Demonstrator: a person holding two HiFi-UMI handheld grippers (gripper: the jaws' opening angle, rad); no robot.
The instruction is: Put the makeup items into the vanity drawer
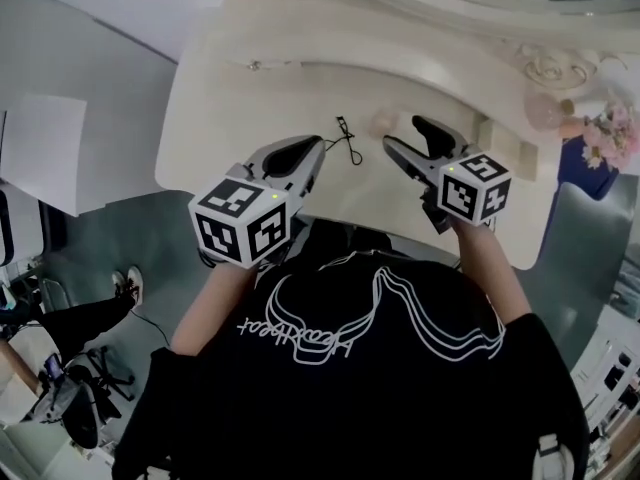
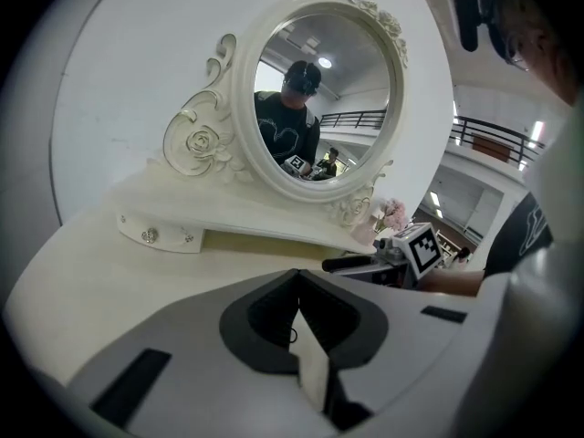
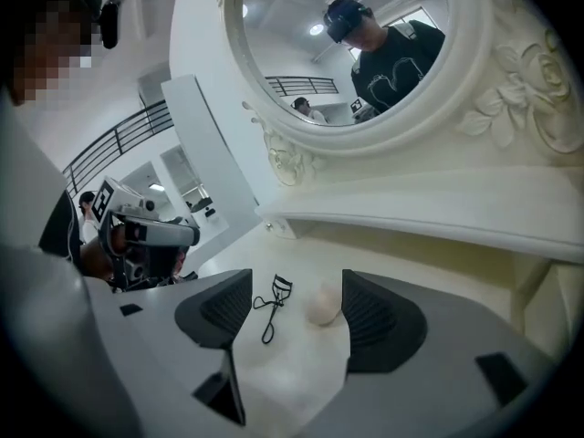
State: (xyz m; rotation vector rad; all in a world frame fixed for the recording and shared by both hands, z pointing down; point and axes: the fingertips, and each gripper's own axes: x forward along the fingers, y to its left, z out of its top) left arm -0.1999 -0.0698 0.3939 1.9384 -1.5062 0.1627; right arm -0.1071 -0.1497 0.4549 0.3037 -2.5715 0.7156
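eyelash curler (image 3: 272,304) and sponge (image 3: 322,305) on the table (image 3: 297,252) just in front of the right gripper (image 3: 294,318), its fingers wide apart, left gripper (image 2: 297,327) fingers together, mirror (image 3: 365,89) behind

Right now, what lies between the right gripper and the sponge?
Only bare tabletop separates the right gripper from the beige sponge, in the right gripper view.
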